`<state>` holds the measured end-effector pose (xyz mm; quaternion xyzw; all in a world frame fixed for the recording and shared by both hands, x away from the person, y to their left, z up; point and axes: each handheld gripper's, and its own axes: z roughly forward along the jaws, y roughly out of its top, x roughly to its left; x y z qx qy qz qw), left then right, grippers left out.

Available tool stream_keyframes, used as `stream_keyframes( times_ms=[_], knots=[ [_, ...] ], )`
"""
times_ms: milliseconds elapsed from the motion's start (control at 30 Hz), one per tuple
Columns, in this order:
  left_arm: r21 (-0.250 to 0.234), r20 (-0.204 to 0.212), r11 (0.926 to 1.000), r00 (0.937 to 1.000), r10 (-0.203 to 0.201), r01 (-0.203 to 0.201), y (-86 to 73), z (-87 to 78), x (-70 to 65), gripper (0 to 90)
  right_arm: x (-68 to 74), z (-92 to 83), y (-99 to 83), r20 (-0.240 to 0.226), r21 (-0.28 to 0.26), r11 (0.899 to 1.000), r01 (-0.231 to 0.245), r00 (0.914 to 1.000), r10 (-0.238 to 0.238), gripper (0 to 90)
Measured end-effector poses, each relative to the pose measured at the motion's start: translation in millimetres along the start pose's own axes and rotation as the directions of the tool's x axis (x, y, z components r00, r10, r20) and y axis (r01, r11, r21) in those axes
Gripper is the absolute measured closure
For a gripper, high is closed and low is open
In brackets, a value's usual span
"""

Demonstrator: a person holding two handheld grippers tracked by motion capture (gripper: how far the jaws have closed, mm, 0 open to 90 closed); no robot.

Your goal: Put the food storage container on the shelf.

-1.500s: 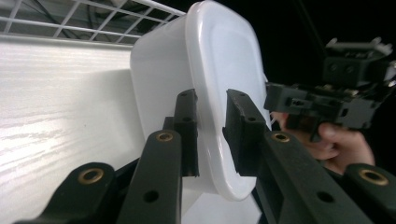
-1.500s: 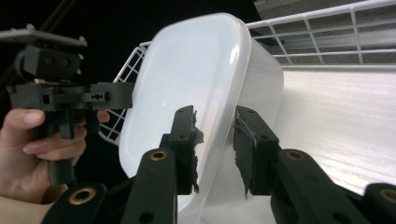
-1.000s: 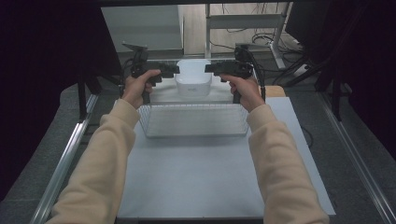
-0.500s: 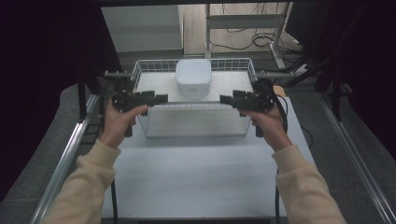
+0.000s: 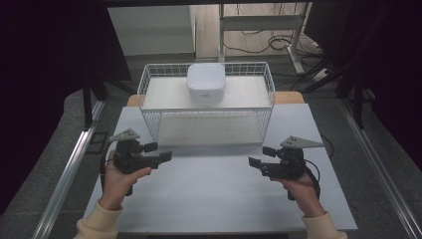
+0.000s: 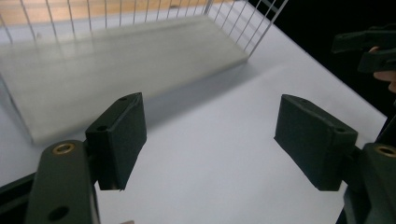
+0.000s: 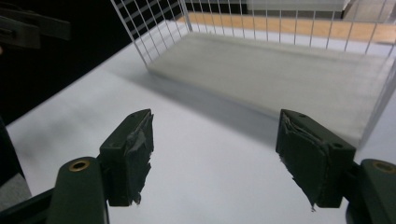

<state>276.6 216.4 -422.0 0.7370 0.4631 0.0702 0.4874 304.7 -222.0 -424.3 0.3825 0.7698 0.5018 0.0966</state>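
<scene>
A white wire basket (image 5: 206, 110) stands at the far middle of the white table (image 5: 209, 194). A white square box (image 5: 205, 82) sits at its back middle. My left gripper (image 5: 159, 152) hovers low over the table's near left, in front of the basket. It is open with nothing between the jaws, as the left gripper view (image 6: 210, 140) also shows. My right gripper (image 5: 260, 156) mirrors it at the near right. Its jaws have just been opening and hold nothing (image 7: 215, 158). Both grippers point inward at each other.
The basket's wire wall (image 6: 261, 23) and pale floor (image 7: 280, 70) lie just ahead of both grippers. The other hand's gripper shows at the edge of each gripper view (image 6: 369, 46) (image 7: 28, 28). Metal rails (image 5: 69, 169) flank the table. Cables lie on the floor behind.
Both grippers have drawn back from either side of the white box, toward me, outward and lower. Their jaws stand wider. The box and basket have stayed put.
</scene>
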Motion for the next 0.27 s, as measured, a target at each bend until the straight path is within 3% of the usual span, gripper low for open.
stream_keyframes(
  times_ms=[67,267],
  knots=[
    [0.013,0.004,0.9999,1.0,-0.003,0.003,-6.0,0.8,-0.1,24.6,0.2,0.9,-4.3,0.008,0.03,0.999,0.012,0.9999,-0.012,27.0],
    [0.013,0.003,0.9999,1.0,0.009,-0.009,-11.6,0.2,-1.9,24.6,6.4,-2.6,-1.6,0.022,0.008,0.999,0.036,0.9991,-0.036,26.1]
  ],
)
